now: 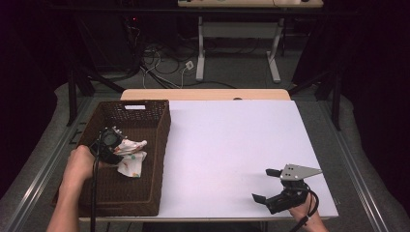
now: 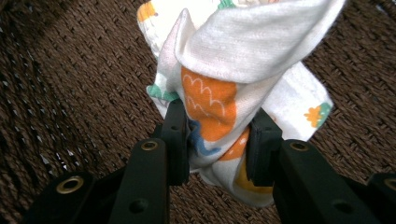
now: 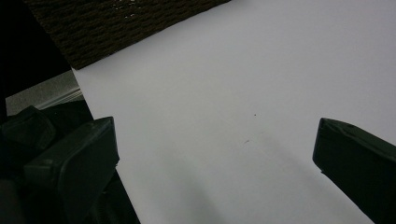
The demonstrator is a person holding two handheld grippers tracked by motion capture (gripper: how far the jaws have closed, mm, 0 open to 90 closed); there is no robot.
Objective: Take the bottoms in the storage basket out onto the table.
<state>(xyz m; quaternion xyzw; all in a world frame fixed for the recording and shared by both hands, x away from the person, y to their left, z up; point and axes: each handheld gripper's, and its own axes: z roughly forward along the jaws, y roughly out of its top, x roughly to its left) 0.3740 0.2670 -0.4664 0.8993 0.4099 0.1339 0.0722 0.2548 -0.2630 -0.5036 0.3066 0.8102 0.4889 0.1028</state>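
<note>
Item: patterned cloth [image 2: 219, 88], clenched in left gripper [image 2: 219, 140] over wicker basket [image 1: 159, 145]; right gripper [image 1: 268, 186] released, well apart on tabletop [image 1: 227, 140].

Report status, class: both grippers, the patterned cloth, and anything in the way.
Left gripper shut on patterned cloth, over the wicker basket. Right gripper open, nothing between its jaws, over the white table. Nothing in the way.

Soft cloth [image 2: 252, 51], rough wicker basket [image 1: 162, 133]
</note>
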